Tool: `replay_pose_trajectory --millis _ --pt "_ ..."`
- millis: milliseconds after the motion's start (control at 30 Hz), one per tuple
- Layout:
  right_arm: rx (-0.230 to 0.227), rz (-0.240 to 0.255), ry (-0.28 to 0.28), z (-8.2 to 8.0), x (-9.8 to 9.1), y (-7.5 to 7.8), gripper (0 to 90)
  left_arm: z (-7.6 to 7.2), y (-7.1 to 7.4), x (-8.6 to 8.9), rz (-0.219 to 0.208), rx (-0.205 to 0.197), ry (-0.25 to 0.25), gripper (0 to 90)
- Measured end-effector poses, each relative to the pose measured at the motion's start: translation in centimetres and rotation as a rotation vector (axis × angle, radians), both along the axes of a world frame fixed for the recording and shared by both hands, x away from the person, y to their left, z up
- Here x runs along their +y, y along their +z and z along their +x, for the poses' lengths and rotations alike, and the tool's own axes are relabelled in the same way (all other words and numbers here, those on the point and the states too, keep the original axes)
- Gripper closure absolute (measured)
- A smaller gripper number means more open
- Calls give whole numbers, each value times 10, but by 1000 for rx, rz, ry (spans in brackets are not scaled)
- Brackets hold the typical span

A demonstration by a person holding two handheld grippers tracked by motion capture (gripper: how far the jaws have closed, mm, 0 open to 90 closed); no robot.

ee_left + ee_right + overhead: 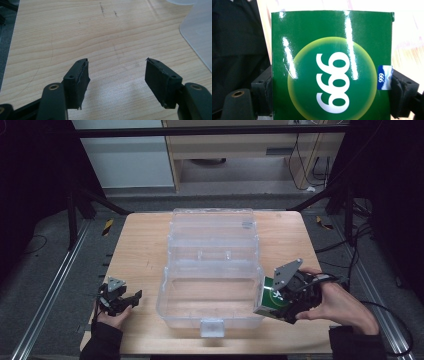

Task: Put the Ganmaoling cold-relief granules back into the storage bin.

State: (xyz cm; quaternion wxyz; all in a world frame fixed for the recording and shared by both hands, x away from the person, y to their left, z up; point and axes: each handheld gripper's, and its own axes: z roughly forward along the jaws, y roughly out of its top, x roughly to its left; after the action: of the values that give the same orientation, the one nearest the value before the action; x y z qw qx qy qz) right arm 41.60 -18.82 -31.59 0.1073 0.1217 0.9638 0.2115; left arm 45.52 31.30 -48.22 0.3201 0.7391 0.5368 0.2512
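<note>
The desk (145,250) carries one large item, a clear plastic box (210,295) with its lid thrown back, standing between the two sets of tongs. The right tongs (274,301) are pinching a green carton (270,296) across its two sides, jaws pressed firmly on it; in the right gripper view the carton (332,65) sits square between the pads, its white-numbered face turned to the camera and a small blue tab (384,77) lying against one pad. The carton hangs just beside the box's near right corner, tilted and clear of the desk. The left tongs (131,299) rest well apart on the other side of the box, spread wide over bare wood with nothing between them, as the left gripper view (116,75) confirms. Judgement: the step in hand appears to be placing the carton into the box. Recommended practice: lift until the carton's lower edge clears the box wall, carry it over the open tray, level it, lower it to the floor, then release. The glossy faces may slip, so grip pressure should hold until it is seated. The left tongs could steady the light box if it shifts.
</note>
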Motion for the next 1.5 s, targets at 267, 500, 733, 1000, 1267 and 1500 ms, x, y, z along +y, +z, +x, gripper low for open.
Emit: replay_pose_trajectory --millis 267,500,733,1000,1267,1500 --pt "-16 17 26 13 22 1 163 0 0 0 -2 -1 -2 349" --pt "-17 18 32 23 37 -8 162 0 1 0 -1 -2 -1 349" --pt "-11 30 42 30 48 -14 161 1 0 0 -2 -3 -2 350" --pt "5 -1 61 34 56 -27 161 1 1 0 -3 -4 -2 350" --pt "13 -45 76 34 63 -37 161 1 1 0 -2 -6 -3 350" --pt "9 -95 92 36 69 -47 161 1 1 0 -1 -7 -4 350"
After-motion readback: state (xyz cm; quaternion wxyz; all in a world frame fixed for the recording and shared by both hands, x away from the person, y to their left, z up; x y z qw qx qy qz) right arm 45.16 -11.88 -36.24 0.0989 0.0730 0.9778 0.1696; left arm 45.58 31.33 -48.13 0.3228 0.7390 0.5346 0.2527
